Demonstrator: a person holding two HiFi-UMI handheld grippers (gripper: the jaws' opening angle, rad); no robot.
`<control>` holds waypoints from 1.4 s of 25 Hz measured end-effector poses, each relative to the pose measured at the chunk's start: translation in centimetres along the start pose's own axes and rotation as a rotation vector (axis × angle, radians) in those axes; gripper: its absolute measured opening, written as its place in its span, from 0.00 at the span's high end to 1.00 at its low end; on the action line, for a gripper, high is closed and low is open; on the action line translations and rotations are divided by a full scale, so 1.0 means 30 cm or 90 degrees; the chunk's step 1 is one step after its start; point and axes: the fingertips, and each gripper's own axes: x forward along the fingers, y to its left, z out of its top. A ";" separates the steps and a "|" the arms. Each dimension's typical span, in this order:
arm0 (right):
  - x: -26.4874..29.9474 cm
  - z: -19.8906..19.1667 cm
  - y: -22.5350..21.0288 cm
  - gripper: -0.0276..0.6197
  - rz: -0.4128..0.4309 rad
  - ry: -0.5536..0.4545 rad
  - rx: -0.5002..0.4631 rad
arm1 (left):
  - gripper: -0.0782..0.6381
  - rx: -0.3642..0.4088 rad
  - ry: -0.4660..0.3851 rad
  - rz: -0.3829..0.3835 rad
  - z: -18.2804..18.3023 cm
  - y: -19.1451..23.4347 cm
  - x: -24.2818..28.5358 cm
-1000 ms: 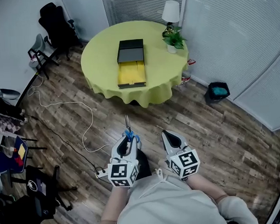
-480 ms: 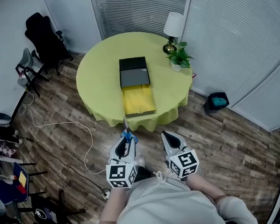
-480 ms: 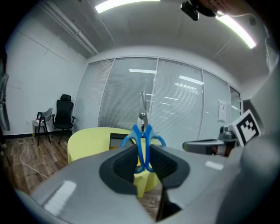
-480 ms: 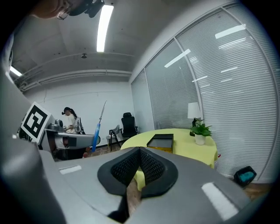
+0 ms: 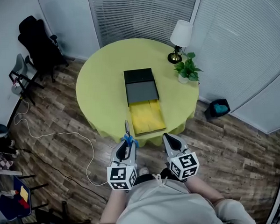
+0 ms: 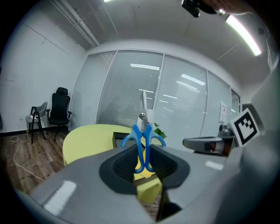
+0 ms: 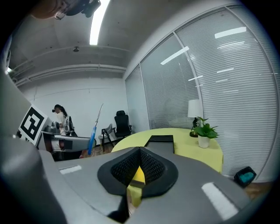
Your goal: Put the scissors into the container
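Note:
Blue-handled scissors (image 5: 127, 134) stand with their blades pointing forward and up, held by the handles in my left gripper (image 5: 127, 145), which is shut on them. In the left gripper view the scissors (image 6: 143, 141) rise between the pads (image 6: 124, 164). The container (image 5: 141, 88) is a dark box with a yellow drawer (image 5: 147, 117) pulled out toward me; it lies on the round yellow-green table (image 5: 97, 88) just ahead. My right gripper (image 5: 171, 141) hangs beside the left, shut and holding nothing. Both grippers are over the floor, short of the table's near edge.
A white lamp (image 5: 180, 37) and a potted plant (image 5: 187, 70) stand at the table's far right. A black office chair (image 5: 36, 44) is at the back left, a white cable (image 5: 52, 135) trails on the wood floor, and a dark bin (image 5: 218, 108) sits to the right. Blinds line the walls.
The table and container have drawn nearer, down the head view toward the grippers. Both grippers keep their pose, the scissors still in the left one.

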 end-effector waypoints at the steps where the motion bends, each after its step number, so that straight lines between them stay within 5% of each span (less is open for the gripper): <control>1: 0.021 0.007 -0.005 0.96 -0.002 0.000 -0.001 | 0.77 -0.002 0.004 -0.001 -0.001 0.012 0.018; 18: 0.394 0.084 -0.254 0.95 0.063 0.028 -0.013 | 0.77 0.042 0.067 0.051 0.017 0.099 0.442; 35: 0.553 -0.057 -0.504 0.95 0.069 0.116 0.010 | 0.77 0.149 0.382 0.008 -0.387 0.049 0.832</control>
